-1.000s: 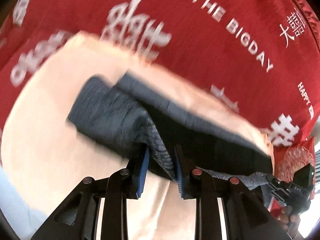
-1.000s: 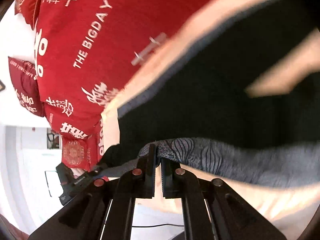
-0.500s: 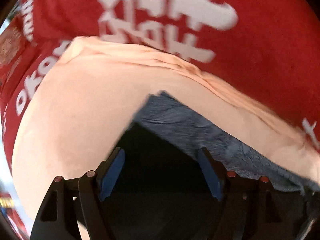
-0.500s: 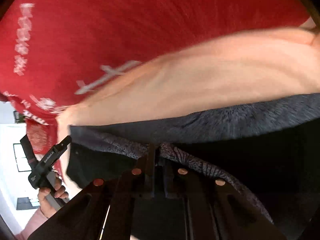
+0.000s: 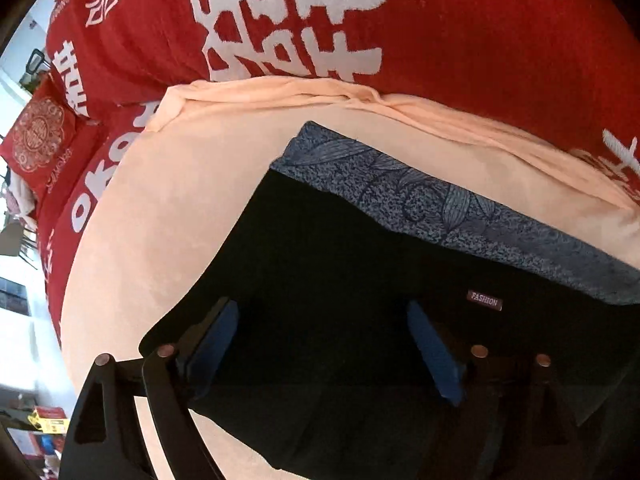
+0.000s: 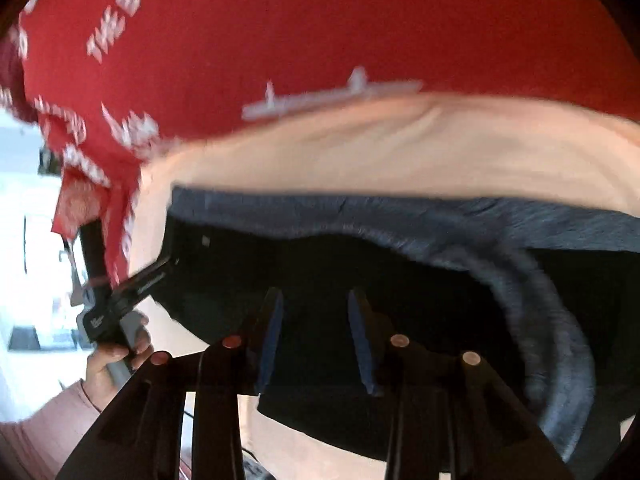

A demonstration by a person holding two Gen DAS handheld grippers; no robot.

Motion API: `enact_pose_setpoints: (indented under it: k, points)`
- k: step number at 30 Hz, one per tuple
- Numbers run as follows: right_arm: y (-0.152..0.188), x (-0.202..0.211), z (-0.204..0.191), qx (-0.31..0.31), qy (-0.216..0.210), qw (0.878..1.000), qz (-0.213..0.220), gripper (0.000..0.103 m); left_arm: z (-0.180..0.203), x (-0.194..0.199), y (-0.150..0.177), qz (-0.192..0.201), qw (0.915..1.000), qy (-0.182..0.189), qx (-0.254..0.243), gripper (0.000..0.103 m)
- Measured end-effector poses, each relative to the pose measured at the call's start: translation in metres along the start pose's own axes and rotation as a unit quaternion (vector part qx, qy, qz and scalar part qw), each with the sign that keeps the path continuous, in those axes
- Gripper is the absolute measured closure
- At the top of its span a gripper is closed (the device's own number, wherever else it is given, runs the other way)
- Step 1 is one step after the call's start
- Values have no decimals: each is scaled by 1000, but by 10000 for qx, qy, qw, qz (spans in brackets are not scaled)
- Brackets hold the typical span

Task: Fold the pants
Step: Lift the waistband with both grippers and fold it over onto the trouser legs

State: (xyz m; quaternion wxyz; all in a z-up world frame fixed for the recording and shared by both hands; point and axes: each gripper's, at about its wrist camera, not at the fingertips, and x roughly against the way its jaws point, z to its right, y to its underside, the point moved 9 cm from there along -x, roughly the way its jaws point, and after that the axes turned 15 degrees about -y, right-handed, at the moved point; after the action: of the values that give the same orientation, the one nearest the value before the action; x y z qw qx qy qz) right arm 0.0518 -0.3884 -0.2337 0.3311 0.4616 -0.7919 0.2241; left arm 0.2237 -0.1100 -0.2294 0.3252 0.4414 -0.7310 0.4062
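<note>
The black pants [image 5: 340, 280] are spread flat on the peach blanket [image 5: 168, 208], directly ahead of and beneath both claws, with a patterned blue-grey band [image 5: 440, 208] shown along the far edge. The left gripper [image 5: 324, 344] is held wide apart over the dark cloth, nothing pinched. The right gripper [image 6: 316, 332] is likewise spread, gripping nothing. A red printed bedcover [image 5: 480, 40] is seen beyond the blanket
</note>
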Motion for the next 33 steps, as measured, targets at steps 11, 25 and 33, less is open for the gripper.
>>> enact_pose_setpoints:
  k: [11, 25, 33]
  points:
    - [-14, 33, 39, -609, 211, 9961, 609, 57, -5, 21, 18, -380, 9992, 137, -61, 8]
    - [76, 103, 43, -949, -23, 9881, 1212, 37, 126, 139, 74, -211, 9851, 1114, -1295, 8]
    - [125, 163, 79, -1437, 214, 9739, 1742, 37, 197, 154, 107, 73, 9724, 906, -2148, 8]
